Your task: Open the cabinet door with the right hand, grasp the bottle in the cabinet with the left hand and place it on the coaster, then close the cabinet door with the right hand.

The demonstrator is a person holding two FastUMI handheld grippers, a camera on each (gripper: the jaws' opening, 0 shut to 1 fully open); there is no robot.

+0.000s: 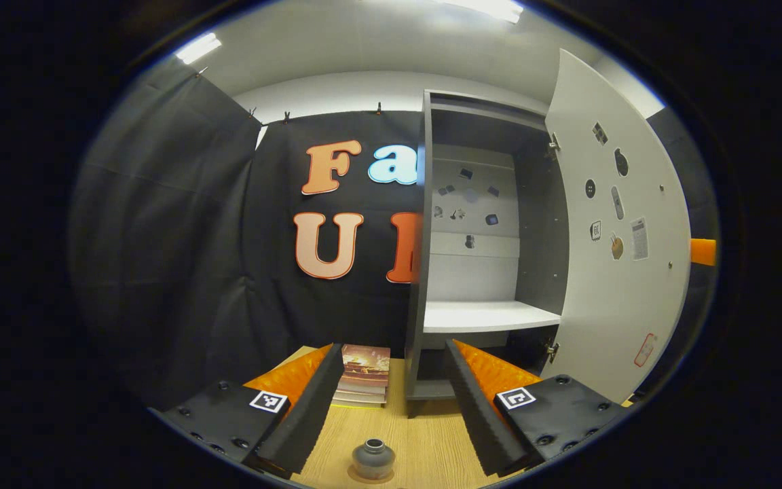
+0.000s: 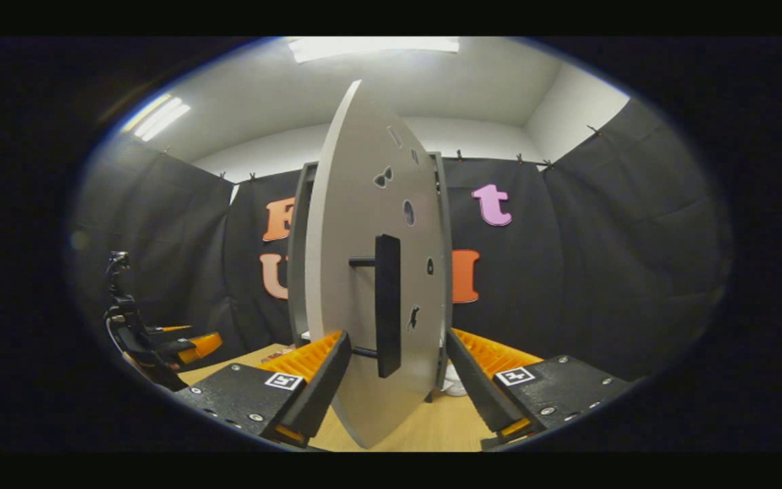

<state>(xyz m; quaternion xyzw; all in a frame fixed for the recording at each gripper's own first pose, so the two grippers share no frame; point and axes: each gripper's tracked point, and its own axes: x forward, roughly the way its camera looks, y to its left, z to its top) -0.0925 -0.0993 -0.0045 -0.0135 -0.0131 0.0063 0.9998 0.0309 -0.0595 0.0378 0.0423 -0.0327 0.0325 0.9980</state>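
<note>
The grey cabinet (image 1: 482, 204) stands with its white door (image 1: 618, 251) swung wide to the right. Its white shelf (image 1: 486, 316) is bare. A small grey bottle (image 1: 373, 458) stands upright on the wooden table, on a brownish coaster (image 1: 354, 477), just below and between my left gripper's open fingers. My left gripper (image 1: 391, 407) hangs above it, touching nothing. In the right gripper view the door (image 2: 357, 272) is nearly edge-on, and its black handle (image 2: 387, 305) sits between the spread fingers of my open right gripper (image 2: 394, 370), which do not press on it.
A stack of books (image 1: 365, 380) lies on the wooden table (image 1: 425, 441) left of the cabinet's foot. The left gripper (image 2: 143, 339) appears far left in the right gripper view. An orange part (image 1: 703, 251) pokes out behind the door's edge.
</note>
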